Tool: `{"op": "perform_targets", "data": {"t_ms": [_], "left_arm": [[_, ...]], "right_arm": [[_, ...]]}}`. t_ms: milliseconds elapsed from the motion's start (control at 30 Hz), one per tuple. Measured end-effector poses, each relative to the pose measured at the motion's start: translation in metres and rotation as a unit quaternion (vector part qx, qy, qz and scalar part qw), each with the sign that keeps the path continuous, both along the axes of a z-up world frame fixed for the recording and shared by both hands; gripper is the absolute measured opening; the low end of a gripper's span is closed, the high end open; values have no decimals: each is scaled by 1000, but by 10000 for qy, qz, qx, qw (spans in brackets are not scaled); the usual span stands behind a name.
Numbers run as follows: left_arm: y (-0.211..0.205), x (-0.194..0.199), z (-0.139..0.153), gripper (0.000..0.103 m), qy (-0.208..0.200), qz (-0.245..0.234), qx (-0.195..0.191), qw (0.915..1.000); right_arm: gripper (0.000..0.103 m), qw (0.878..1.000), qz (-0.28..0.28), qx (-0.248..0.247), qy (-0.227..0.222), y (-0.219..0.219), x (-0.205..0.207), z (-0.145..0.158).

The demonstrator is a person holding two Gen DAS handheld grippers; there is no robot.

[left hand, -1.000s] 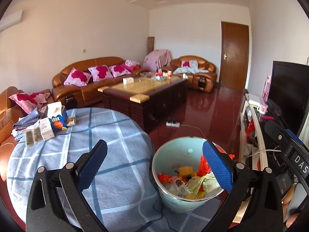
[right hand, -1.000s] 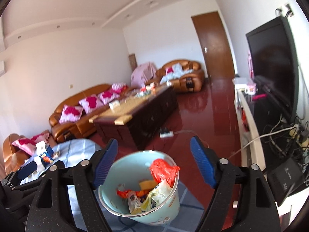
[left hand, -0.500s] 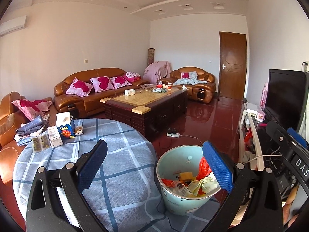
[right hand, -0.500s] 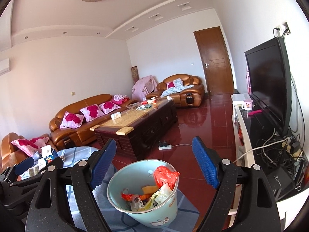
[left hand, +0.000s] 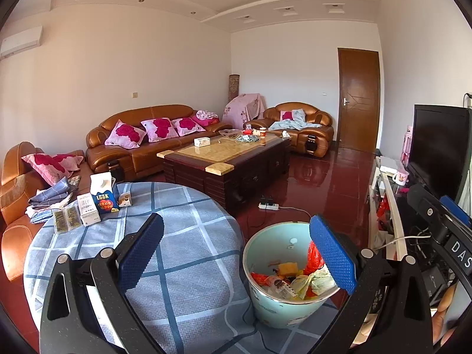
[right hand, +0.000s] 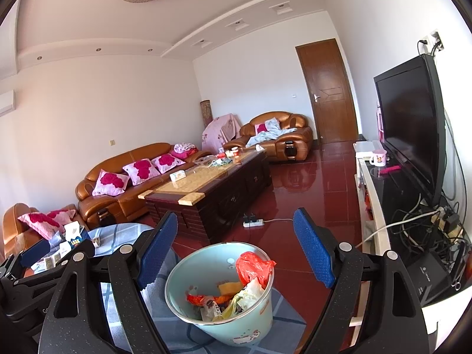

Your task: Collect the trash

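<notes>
A pale green bin stands at the edge of the checked blue tablecloth, holding a red bag, wrappers and other trash. My left gripper is open and empty above the cloth, the bin just behind its right finger. My right gripper is open too, with the bin's far rim showing between its blue pads, touching nothing. Boxes, among them a blue carton, lie at the table's far left.
A dark coffee table with a cup and small items stands ahead on the red floor. Brown sofas with pink cushions line the left wall. A TV, its stand and cables are on the right. A power strip lies on the floor.
Both views have tilted up over the second: the bin and table sit lower in frame and more ceiling shows. Since half a second ago nothing has shifted. Both grippers stay open.
</notes>
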State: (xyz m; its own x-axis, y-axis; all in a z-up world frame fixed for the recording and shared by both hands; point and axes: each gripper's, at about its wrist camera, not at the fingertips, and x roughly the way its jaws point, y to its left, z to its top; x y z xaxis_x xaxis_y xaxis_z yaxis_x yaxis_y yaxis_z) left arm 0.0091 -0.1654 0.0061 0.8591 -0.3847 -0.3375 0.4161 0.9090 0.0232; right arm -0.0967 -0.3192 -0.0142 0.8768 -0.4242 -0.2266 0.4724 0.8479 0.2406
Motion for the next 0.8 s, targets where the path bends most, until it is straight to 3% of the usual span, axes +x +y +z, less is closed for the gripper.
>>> {"op": "perform_targets", "data": {"t_ms": [567, 800], "left_arm": [[1, -2, 0, 97, 84, -4, 53, 10000], [2, -3, 4, 97, -14, 314, 158, 9994]], "right_arm": [[80, 10000, -2, 8, -12, 2, 0, 1], [80, 10000, 15, -18, -48, 4, 2, 2]]}}
